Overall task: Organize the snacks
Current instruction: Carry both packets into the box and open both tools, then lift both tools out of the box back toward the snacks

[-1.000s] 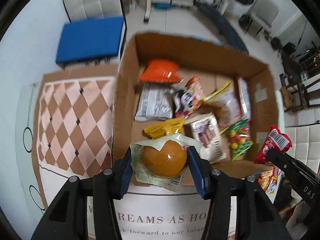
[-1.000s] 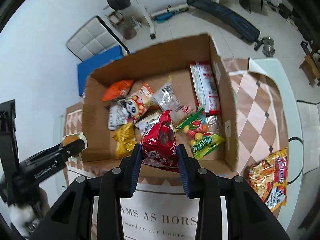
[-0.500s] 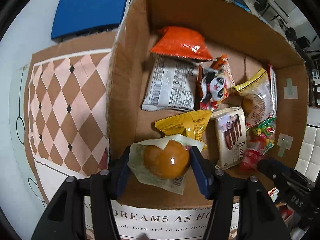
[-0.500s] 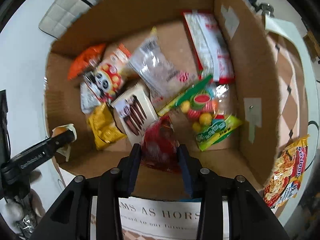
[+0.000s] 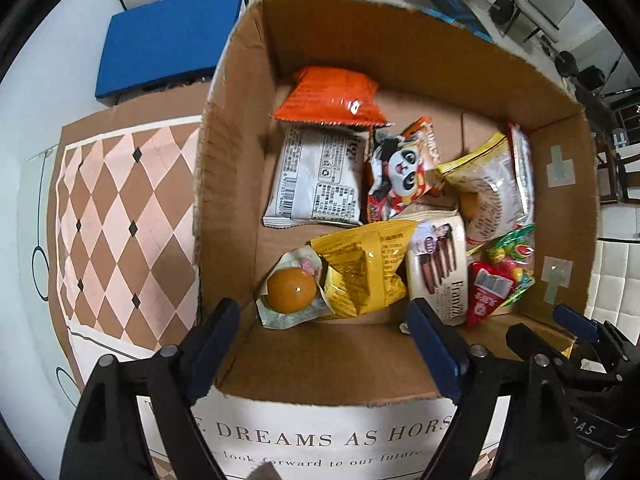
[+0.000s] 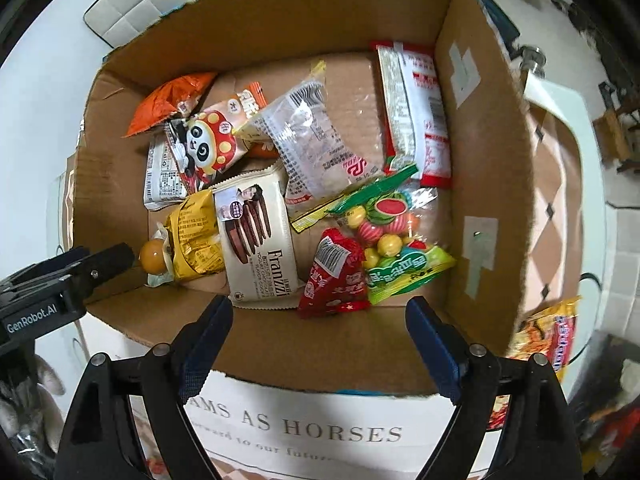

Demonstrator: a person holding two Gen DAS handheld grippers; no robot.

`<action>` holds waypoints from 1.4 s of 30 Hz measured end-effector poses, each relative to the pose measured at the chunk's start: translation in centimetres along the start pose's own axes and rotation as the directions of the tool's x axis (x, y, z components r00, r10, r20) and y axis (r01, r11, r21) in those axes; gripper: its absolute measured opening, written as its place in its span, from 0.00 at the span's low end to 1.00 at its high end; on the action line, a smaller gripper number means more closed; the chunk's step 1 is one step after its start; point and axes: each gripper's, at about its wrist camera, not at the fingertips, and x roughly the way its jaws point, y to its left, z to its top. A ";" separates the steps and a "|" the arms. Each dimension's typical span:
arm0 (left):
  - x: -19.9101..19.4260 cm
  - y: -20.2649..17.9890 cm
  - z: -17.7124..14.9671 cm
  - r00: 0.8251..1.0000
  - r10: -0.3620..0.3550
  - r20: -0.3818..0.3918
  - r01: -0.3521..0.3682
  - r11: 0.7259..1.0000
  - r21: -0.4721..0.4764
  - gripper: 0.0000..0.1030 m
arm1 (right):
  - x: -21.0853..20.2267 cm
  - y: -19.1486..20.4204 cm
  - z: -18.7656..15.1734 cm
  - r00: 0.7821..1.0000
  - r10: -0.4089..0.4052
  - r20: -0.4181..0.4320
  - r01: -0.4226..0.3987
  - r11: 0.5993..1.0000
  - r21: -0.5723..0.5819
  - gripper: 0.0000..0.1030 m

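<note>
A cardboard box [image 5: 240,128] [image 6: 480,160] holds several snack packets. The wrapped orange bun [image 5: 290,291] [image 6: 154,258] lies in its near left corner beside a yellow packet [image 5: 360,272]. The red packet [image 6: 334,276] [image 5: 486,292] lies near the front wall beside a bag of fruit candies [image 6: 396,240]. My left gripper [image 5: 326,340] is open and empty above the box's front wall. My right gripper [image 6: 320,332] is open and empty above the same wall, further right. The right gripper also shows in the left wrist view [image 5: 568,344].
The box stands on a checkered mat [image 5: 116,216] with printed text at the front. A noodle packet [image 6: 548,332] lies on the table right of the box. A blue cushion [image 5: 168,40] and chairs stand behind the table.
Both grippers opened. The bun dropped from the left gripper and the red packet from the right gripper; both now lie in the box. Both grippers moved over the box's front wall.
</note>
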 end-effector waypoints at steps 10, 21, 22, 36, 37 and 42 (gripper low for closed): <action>-5.2 -1.3 -3.9 0.975 0.039 0.218 -0.045 0.999 0.024 0.83 | -4.5 0.3 -2.2 0.986 -0.061 0.154 0.066 0.997 -0.032 0.90; -9.5 -2.3 -8.9 0.919 0.061 0.390 -0.071 0.997 0.012 0.83 | -8.4 -0.1 -6.5 0.965 -0.067 0.254 0.075 0.997 -0.022 0.90; -9.8 -2.4 -9.3 0.915 0.060 0.399 -0.070 0.997 0.011 0.83 | -8.8 0.0 -6.9 0.963 -0.065 0.263 0.074 0.997 -0.023 0.90; -11.1 -4.9 -13.9 0.889 0.053 0.455 -0.053 0.999 -0.013 0.83 | -11.6 -2.5 -12.2 0.950 -0.006 0.312 -0.004 1.000 0.030 0.93; -10.4 -5.6 -14.1 0.895 0.058 0.443 -0.059 0.998 -0.011 0.83 | -10.9 -4.0 -12.7 0.956 -0.017 0.293 0.000 0.998 0.057 0.93; -4.9 -8.8 -14.4 0.945 0.018 0.328 -0.022 1.000 0.008 0.83 | -7.2 -12.2 -13.9 0.980 -0.095 0.173 0.062 0.980 0.187 0.93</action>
